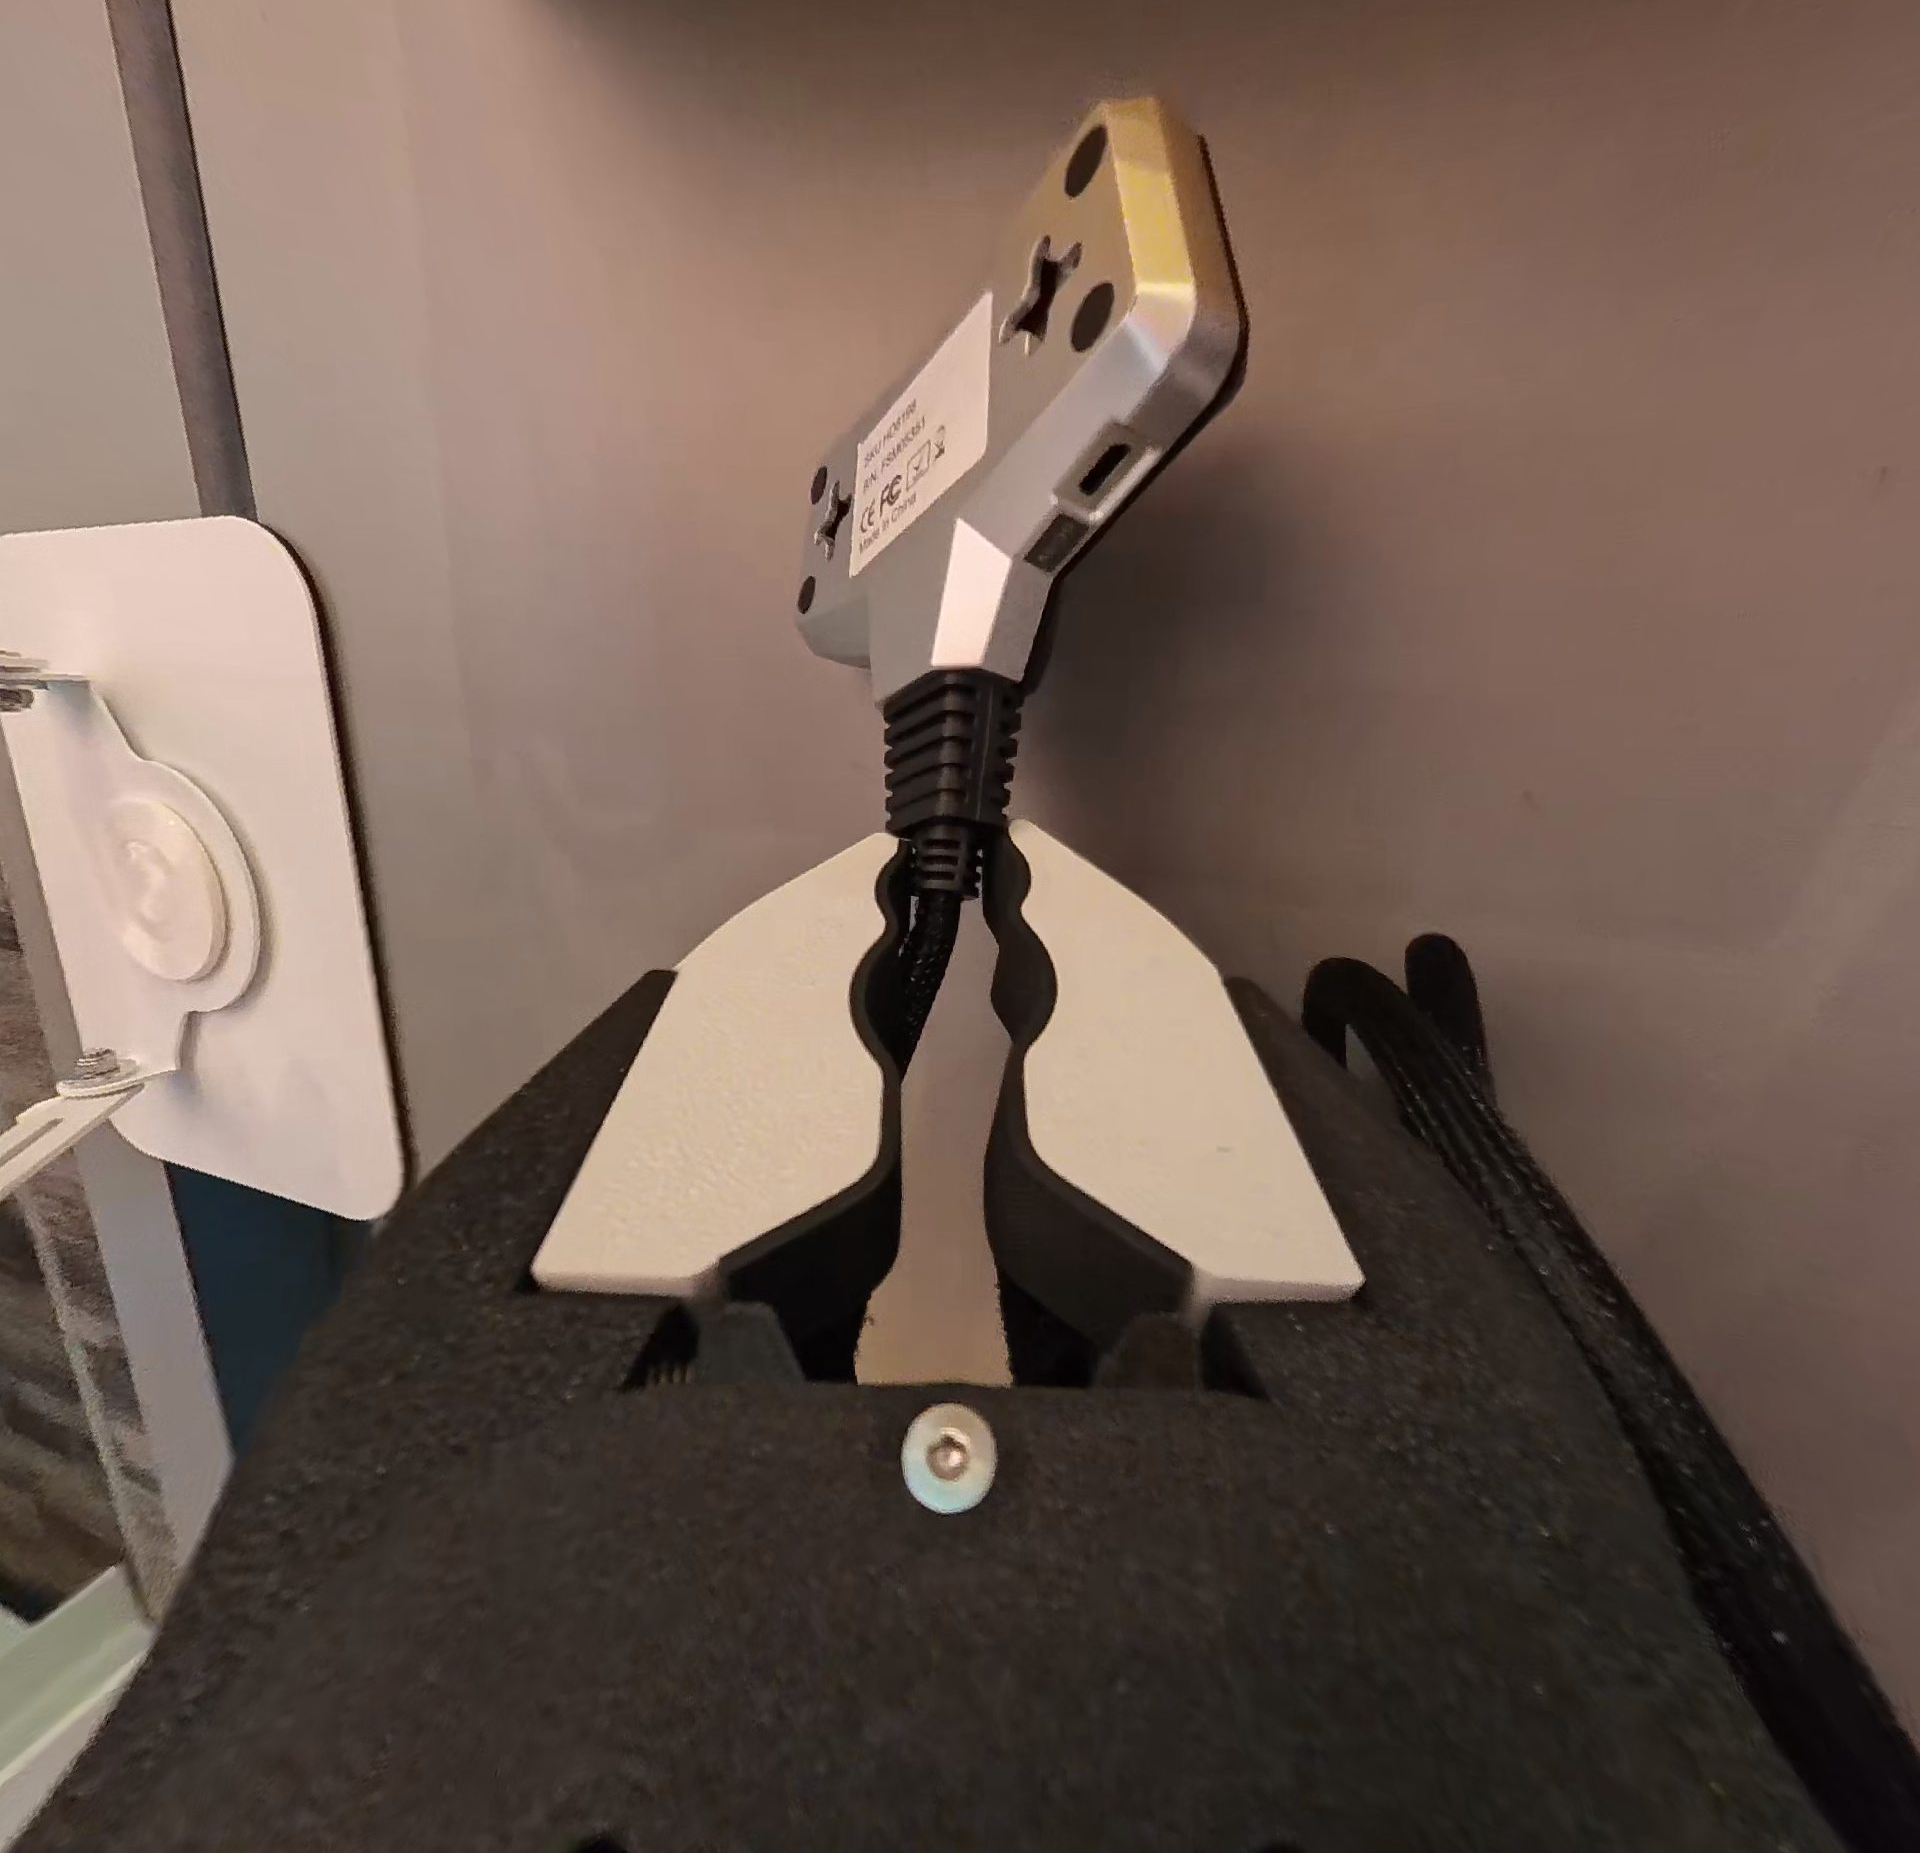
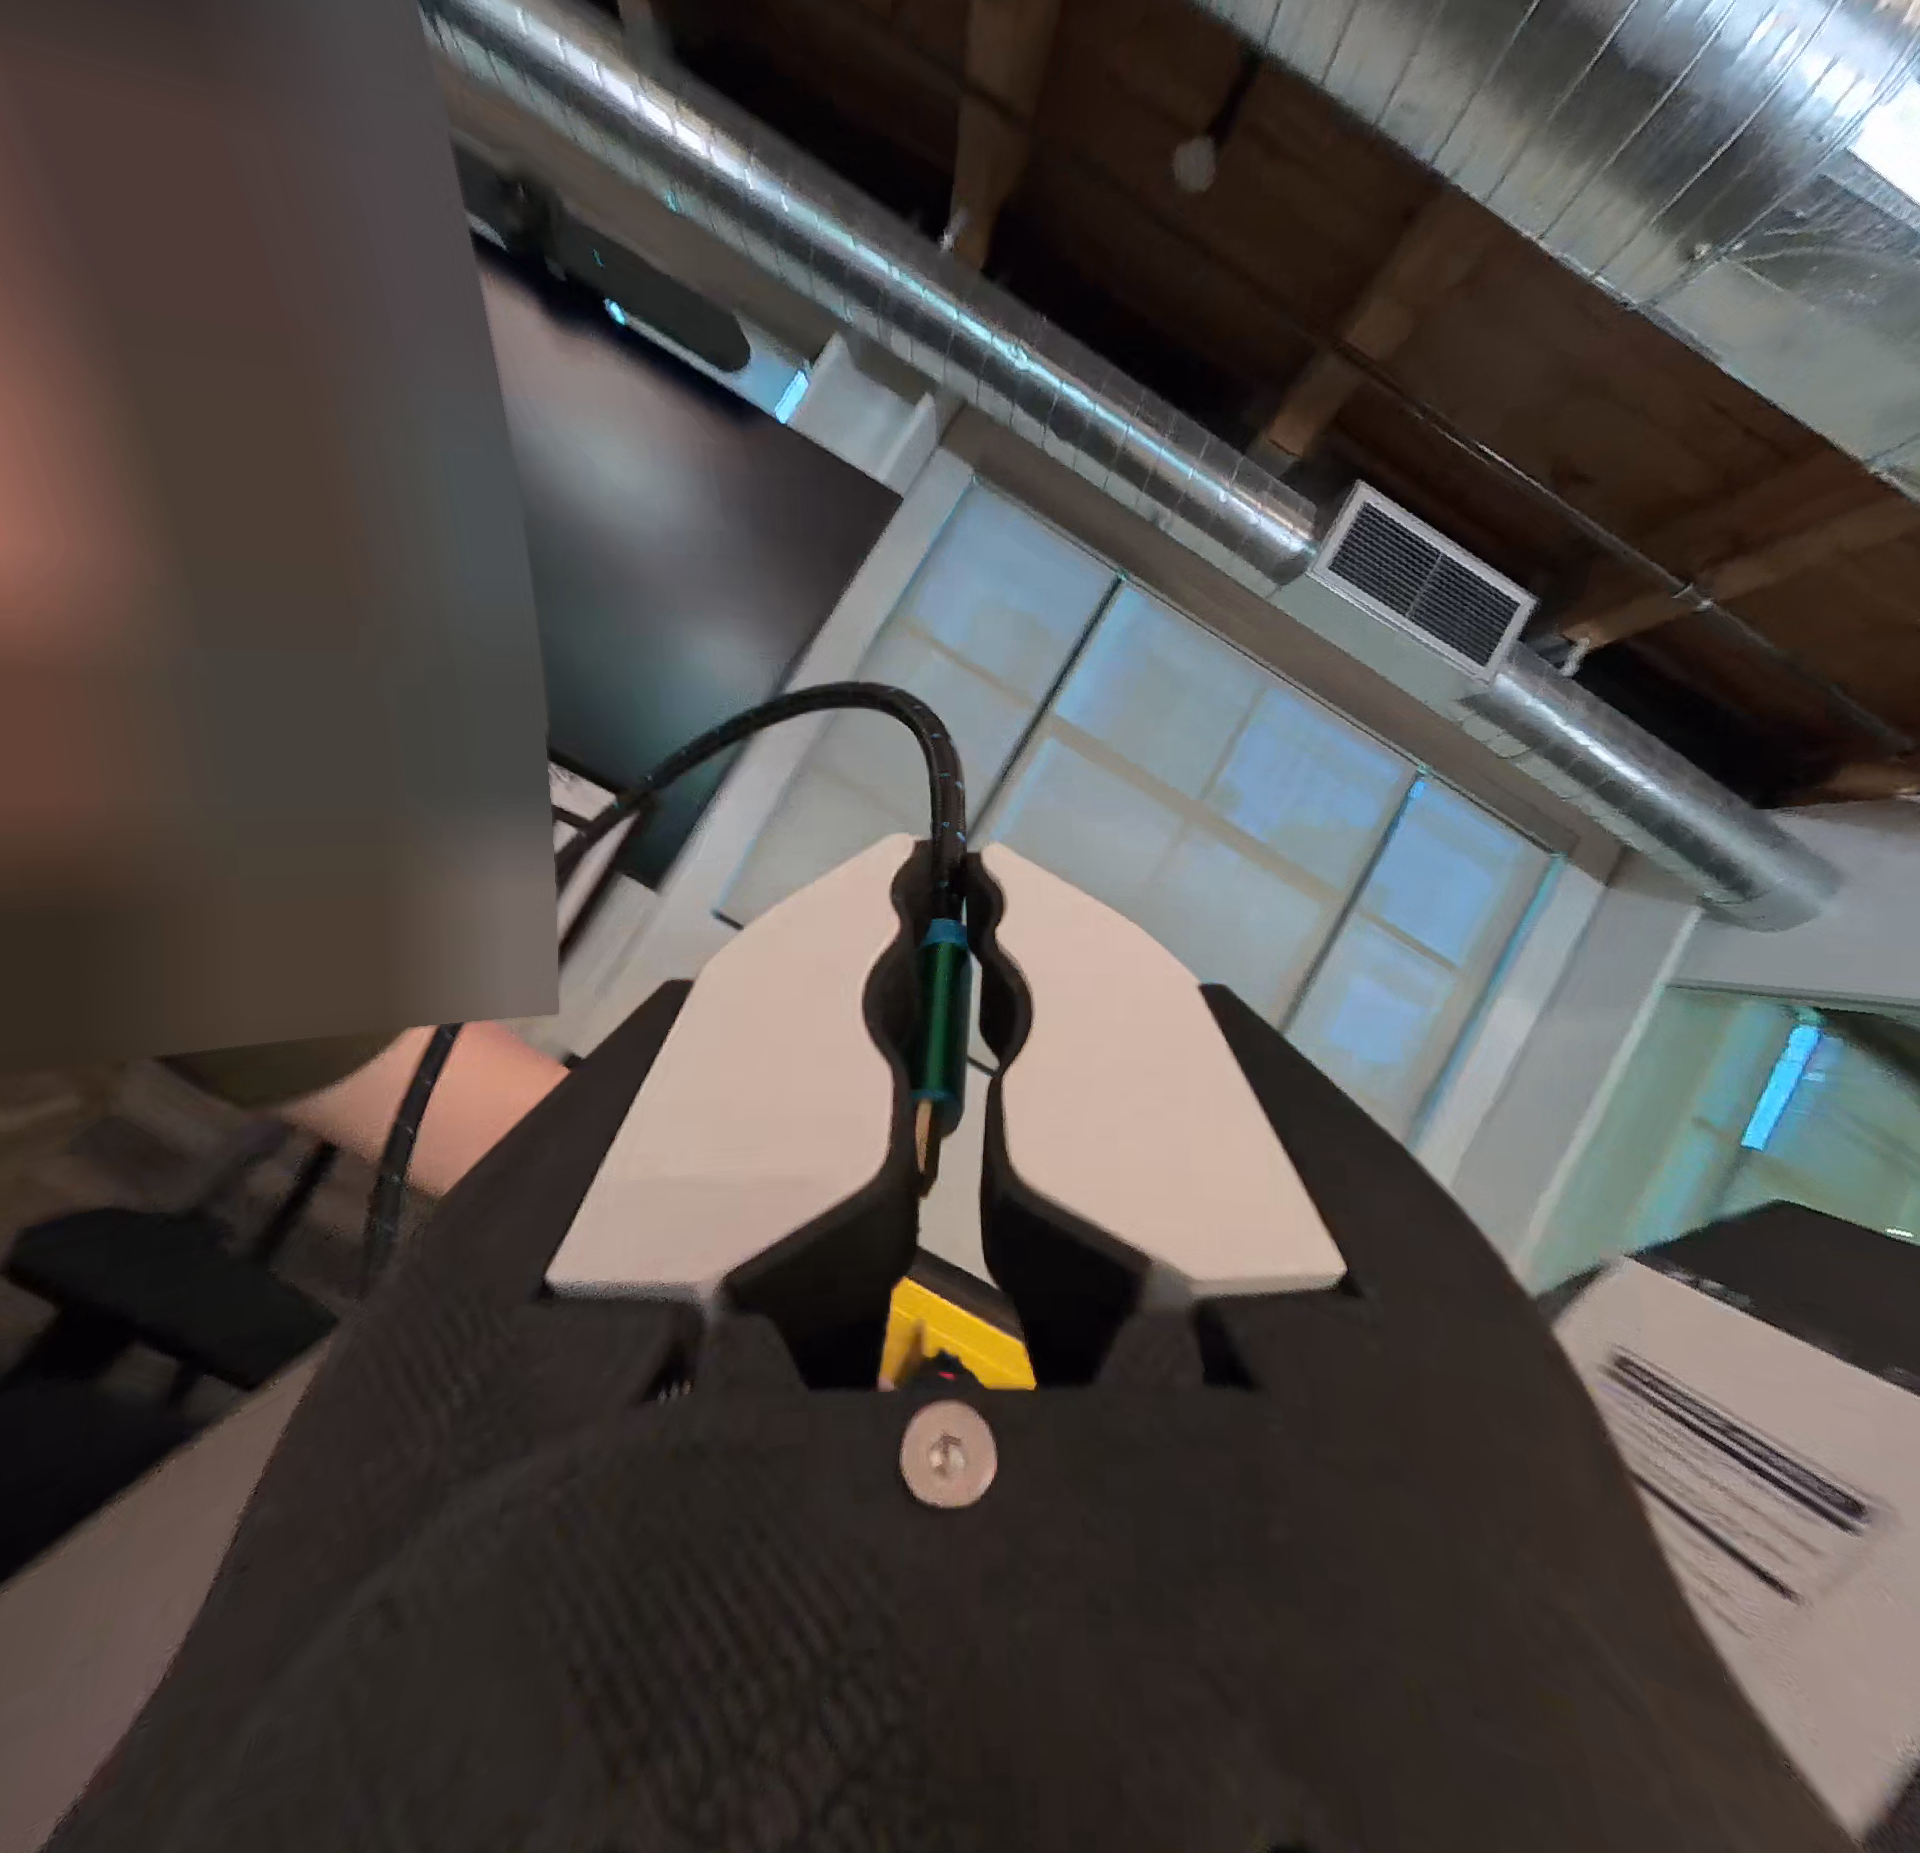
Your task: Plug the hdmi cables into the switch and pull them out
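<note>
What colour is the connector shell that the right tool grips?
Green connector shell with blue end rings; right wrist view shows it best.

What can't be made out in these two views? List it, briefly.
- Left wrist view: the switch shows only its underside and one edge, so its HDMI ports are hidden.
- Left wrist view: the left tool covers where the switch's own black cable runs.
- Right wrist view: the green HDMI plug sits between the right tool fingers; its tip is too small to read.
- Right wrist view: a blurred patch covers the upper left, and the switch is out of frame.
</note>
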`<action>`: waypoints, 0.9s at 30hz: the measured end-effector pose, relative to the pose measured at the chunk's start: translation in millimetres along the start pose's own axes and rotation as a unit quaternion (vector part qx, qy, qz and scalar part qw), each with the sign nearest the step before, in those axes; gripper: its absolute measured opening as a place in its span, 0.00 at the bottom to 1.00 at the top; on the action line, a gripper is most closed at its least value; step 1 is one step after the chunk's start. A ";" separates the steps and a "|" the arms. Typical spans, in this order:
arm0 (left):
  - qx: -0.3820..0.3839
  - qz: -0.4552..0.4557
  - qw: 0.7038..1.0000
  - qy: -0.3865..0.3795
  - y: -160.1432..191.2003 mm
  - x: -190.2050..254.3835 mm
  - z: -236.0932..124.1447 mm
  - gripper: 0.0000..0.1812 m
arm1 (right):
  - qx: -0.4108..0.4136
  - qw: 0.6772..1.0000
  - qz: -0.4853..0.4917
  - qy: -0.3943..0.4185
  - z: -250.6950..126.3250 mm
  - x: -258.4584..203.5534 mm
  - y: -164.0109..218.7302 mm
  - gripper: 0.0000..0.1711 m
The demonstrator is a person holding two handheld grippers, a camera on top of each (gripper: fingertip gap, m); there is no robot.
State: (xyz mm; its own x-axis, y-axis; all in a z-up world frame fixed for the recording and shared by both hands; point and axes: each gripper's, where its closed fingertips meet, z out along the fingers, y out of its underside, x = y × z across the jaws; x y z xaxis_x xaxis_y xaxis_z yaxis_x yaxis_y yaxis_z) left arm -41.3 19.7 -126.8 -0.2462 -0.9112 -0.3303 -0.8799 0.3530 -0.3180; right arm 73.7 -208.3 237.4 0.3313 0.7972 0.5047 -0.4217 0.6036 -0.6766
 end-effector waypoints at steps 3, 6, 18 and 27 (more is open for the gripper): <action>-0.018 0.022 1.000 -0.008 1.4 0.8 0.7 0.07 | 0.028 0.998 0.047 -0.023 -1.8 -1.2 -3.7 0.04; -0.030 0.036 0.999 -0.016 2.0 -0.3 1.1 0.07 | 0.023 0.998 0.057 -0.034 -2.2 -2.7 -1.6 0.04; -0.049 0.010 0.998 0.023 3.9 -1.7 -8.2 0.24 | -0.002 0.998 0.042 -0.054 2.4 -10.5 9.5 0.04; 0.094 -0.064 0.991 0.071 -40.8 -11.1 -62.2 0.25 | 0.012 0.995 0.067 -0.071 2.0 -11.8 11.6 0.03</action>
State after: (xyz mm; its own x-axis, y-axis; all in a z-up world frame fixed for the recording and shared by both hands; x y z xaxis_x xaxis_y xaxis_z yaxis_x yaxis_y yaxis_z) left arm -27.9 2.2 -54.9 -0.2041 -0.9668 -0.1535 -0.8191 0.2545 -0.5141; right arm 63.2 -210.7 224.7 0.1481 0.8633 0.4826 -0.4750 0.4900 -0.7309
